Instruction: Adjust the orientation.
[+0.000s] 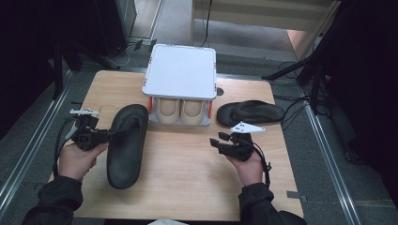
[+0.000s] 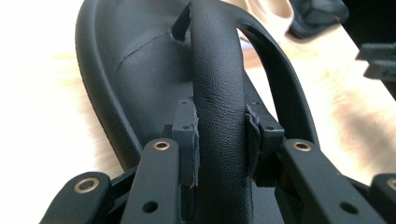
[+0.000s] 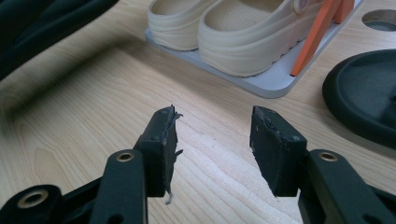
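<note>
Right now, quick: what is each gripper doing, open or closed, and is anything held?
Left gripper: closed on the strap of the black sandal.
Right gripper: open, nothing between its jaws, above the bare wooden table.

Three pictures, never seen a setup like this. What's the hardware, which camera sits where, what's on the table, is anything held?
There is no robot here: a person holds a hand-held two-jaw gripper in each hand. The high view looks down from above the person's side of the wooden table. The other two pictures come from cameras riding on the grippers, looking along their black jaws.

On the table stands a small white shoe rack with a pair of beige clogs under its top shelf. A black sandal lies at the left and a second black sandal at the right.

The left gripper is shut on the strap of the left sandal. The right gripper is open, with nothing between its jaws, above bare wood.
</note>
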Demonstrator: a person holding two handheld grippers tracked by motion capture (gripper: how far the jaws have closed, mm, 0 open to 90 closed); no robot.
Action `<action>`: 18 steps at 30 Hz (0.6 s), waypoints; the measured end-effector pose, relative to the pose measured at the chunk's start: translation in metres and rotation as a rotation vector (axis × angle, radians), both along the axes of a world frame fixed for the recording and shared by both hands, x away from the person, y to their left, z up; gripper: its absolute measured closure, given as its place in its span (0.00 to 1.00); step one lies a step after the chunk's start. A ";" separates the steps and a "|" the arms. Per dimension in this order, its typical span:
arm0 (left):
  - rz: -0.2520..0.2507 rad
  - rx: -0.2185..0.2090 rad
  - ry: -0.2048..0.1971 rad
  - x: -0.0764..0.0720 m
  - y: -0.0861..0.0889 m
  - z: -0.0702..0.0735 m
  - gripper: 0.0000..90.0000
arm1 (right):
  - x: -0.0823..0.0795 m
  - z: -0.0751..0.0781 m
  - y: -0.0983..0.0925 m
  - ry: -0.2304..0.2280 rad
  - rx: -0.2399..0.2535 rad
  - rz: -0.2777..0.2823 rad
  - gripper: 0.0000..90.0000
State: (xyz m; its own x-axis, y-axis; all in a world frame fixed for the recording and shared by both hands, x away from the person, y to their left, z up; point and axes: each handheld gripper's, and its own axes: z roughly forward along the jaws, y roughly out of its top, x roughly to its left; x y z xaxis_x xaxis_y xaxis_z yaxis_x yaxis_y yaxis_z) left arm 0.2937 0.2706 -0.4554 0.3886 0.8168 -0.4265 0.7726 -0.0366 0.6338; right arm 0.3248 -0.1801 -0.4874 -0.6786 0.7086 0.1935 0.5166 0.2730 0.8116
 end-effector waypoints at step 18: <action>-0.110 -0.041 0.035 -0.012 -0.058 -0.023 0.77 | -0.004 0.002 -0.004 -0.006 -0.012 -0.010 0.58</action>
State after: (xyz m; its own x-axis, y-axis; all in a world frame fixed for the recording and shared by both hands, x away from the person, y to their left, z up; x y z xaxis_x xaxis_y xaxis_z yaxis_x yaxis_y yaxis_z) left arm 0.2820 0.2124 -0.4781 0.4593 0.7515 -0.4737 0.7869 -0.0967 0.6095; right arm 0.3210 -0.1836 -0.4855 -0.6724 0.7176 0.1813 0.5147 0.2773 0.8113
